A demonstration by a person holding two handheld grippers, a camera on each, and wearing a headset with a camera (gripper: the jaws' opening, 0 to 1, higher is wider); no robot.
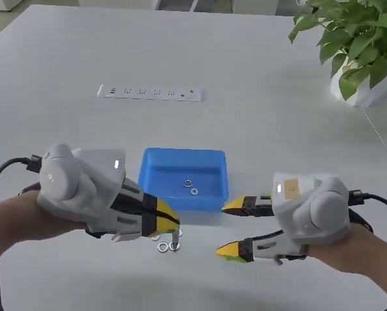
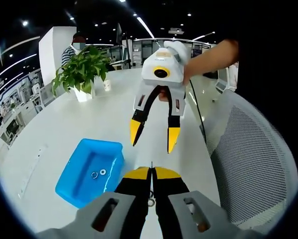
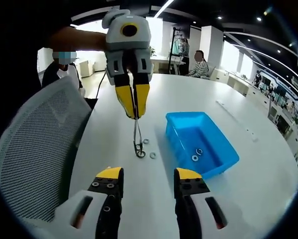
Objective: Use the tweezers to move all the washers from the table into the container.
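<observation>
The left gripper (image 3: 134, 113) has its jaws pinched tight on the tweezers (image 3: 137, 134), whose tips sit among 3 washers (image 3: 152, 155) left of the container (image 3: 214, 170), while the right gripper (image 3: 149, 175) has its jaws spread wide and empty.

In the head view the left gripper (image 1: 169, 220) hides most of the tweezers (image 1: 174, 241), and the plant (image 1: 355, 39) is cut by the picture's edge. Whether the tips pinch a washer (image 3: 140, 154) is too small to tell.

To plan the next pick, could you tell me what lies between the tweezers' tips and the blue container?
In the right gripper view, two loose washers lie on the table, just beyond the tweezers.
</observation>
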